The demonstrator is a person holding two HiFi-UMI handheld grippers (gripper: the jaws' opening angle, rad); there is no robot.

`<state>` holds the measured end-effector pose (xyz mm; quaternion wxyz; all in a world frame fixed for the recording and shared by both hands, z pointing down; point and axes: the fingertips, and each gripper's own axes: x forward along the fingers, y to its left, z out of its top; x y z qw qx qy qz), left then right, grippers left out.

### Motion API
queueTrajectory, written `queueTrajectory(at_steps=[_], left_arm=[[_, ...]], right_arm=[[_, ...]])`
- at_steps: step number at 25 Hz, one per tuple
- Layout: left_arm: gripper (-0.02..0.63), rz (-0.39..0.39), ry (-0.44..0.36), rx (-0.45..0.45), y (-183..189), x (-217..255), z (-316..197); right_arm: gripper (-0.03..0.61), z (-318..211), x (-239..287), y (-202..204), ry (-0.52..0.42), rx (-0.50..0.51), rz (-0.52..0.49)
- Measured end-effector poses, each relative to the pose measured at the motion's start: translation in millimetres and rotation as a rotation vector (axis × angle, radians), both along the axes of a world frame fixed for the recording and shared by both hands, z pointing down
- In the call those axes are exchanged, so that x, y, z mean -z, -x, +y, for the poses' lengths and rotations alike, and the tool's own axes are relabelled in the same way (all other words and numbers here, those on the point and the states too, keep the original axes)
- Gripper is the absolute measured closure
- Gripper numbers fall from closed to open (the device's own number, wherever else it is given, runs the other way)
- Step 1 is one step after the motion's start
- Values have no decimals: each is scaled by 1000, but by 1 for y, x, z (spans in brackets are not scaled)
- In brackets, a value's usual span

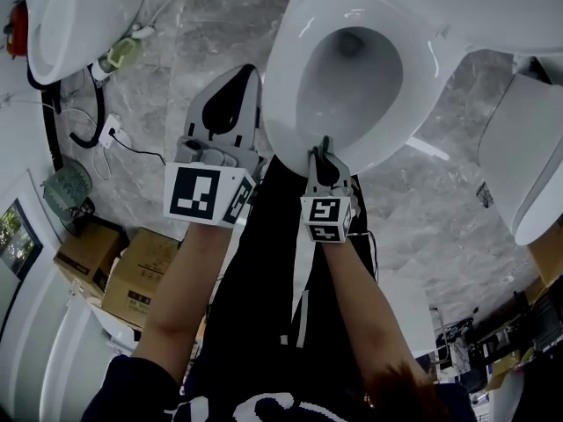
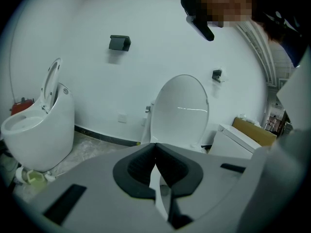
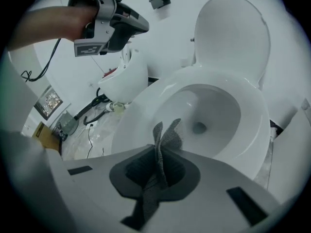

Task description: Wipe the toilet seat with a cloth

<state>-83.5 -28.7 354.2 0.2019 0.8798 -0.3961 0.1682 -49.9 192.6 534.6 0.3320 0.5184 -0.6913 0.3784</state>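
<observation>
Cloth point(image 3: 170, 137) clamped in right gripper point(image 1: 324, 148), tuft poking past the tips, at front rim of toilet seat point(image 1: 283, 73). Left gripper point(image 2: 155, 147) jaws together, empty, left of seat.

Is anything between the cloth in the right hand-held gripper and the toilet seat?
Nothing visible. The cloth in the right hand-held gripper is at the front of the toilet seat; the left hand-held gripper is aside.
</observation>
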Motion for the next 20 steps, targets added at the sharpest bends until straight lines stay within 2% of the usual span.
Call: queueTrajectory(at_steps=[7, 20], left_arm=[[603, -3, 4, -18, -9, 1, 3], [603, -6, -2, -37, -28, 5, 5]], right_arm=[[554, 5, 0, -14, 0, 103, 8], [554, 10, 1, -40, -13, 212, 34]])
